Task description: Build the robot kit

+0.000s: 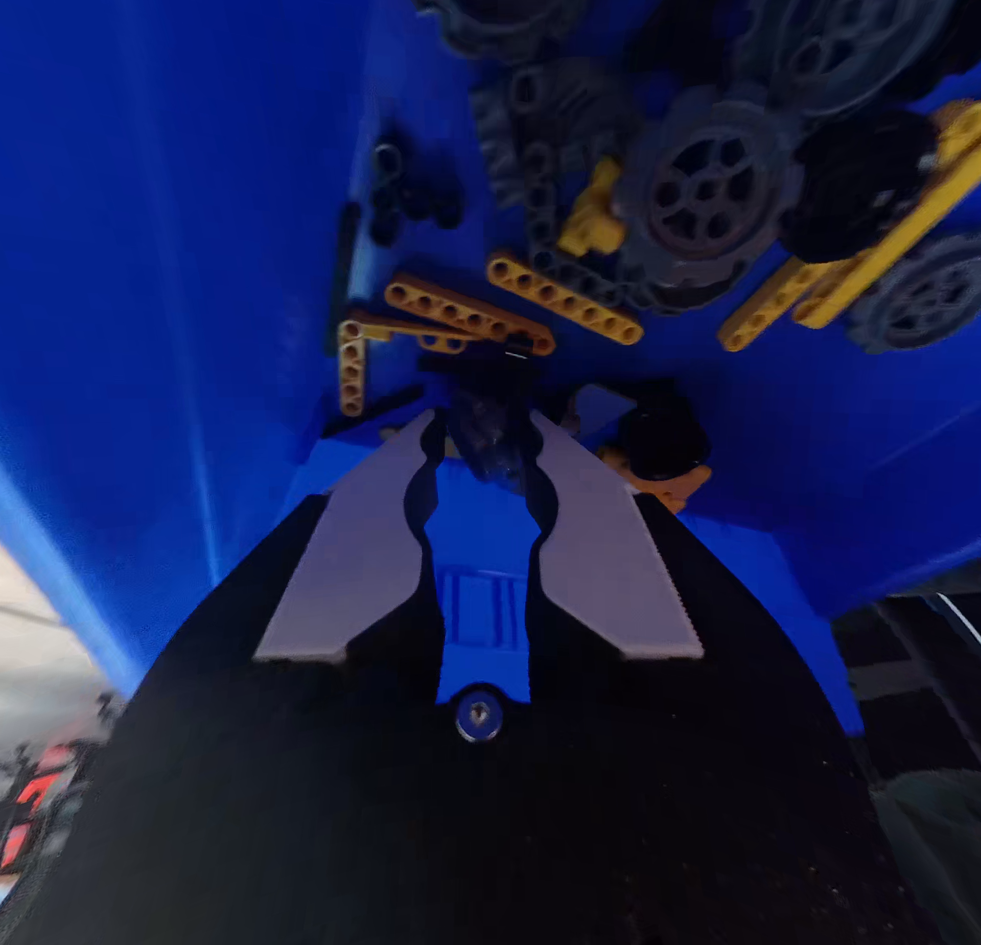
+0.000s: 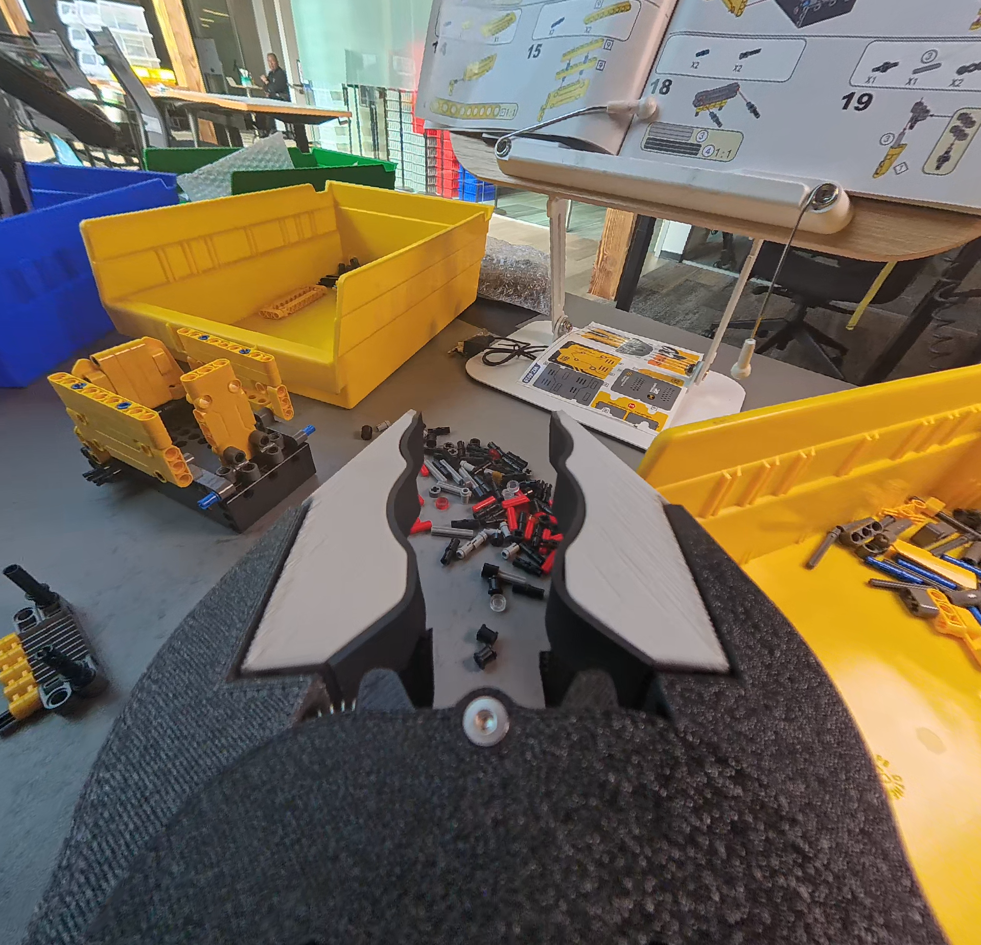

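Note:
My left gripper (image 1: 482, 419) reaches down into a blue bin (image 1: 186, 229). Its jaws stand closed on a dark, blurred piece (image 1: 485, 441) that fills the gap between the fingertips. Yellow holed beams (image 1: 467, 314) lie just beyond the tips, and grey wheels (image 1: 706, 197) lie farther back in the bin. My right gripper (image 2: 485, 420) is open and empty, hovering over a pile of small black, red and grey pins (image 2: 493, 500) on the grey table. A partly built yellow and black model (image 2: 175, 425) stands to its left.
An open yellow bin (image 2: 414, 303) sits behind the model, with blue (image 2: 42, 282) and green bins behind it. Another yellow bin (image 2: 796, 484) with loose parts is at the right. An instruction booklet on a stand (image 2: 690, 70) and a sticker sheet (image 2: 610, 378) are at the back. A small sub-assembly (image 2: 42, 654) lies front left. Across from one pair of fingers to the other is roughly 60 centimetres.

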Demonstrator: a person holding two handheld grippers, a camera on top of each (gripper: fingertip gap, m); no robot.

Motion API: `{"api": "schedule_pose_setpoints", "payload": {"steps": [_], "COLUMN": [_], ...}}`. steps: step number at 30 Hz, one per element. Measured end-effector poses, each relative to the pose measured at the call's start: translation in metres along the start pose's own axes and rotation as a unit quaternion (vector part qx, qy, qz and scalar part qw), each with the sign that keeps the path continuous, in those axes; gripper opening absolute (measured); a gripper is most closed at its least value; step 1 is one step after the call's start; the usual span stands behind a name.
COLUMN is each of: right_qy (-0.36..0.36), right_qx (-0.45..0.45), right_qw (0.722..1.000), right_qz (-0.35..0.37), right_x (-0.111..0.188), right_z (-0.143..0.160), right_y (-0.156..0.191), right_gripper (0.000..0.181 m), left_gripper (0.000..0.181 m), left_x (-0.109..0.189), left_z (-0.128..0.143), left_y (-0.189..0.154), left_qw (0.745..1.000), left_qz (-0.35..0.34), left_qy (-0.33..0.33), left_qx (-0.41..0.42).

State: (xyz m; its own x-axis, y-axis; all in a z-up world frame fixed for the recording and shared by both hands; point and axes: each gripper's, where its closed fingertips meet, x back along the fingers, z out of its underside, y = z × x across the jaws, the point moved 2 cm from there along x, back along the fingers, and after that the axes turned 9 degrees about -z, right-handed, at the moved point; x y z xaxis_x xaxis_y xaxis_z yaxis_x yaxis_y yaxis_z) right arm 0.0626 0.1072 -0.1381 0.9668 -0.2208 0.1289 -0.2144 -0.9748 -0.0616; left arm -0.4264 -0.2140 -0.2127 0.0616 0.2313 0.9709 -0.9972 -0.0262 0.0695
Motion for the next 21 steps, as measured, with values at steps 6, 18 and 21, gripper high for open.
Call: {"api": "schedule_pose_setpoints", "payload": {"steps": [6, 18, 21], "right_qy": [0.002, 0.003, 0.004], "right_qx": [0.000, 0.004, 0.004], "right_qw": [1.000, 1.000, 1.000], "right_qz": [-0.003, -0.002, 0.001], "right_x": [-0.001, -0.002, -0.001], "right_z": [0.001, 0.001, 0.001], "right_y": [0.002, 0.002, 0.001], "right_gripper": [0.047, 0.047, 0.047], "left_gripper": [0.028, 0.043, 0.046], "left_x": [0.041, 0.051, 0.033], "left_z": [-0.026, -0.058, -0.071], "left_y": [-0.040, -0.012, -0.023], "left_qw": [0.988, 0.971, 0.972], "left_qz": [0.069, 0.003, 0.010], "left_qy": [-0.134, -0.237, -0.236], "left_qx": [-0.041, 0.019, 0.002]}}
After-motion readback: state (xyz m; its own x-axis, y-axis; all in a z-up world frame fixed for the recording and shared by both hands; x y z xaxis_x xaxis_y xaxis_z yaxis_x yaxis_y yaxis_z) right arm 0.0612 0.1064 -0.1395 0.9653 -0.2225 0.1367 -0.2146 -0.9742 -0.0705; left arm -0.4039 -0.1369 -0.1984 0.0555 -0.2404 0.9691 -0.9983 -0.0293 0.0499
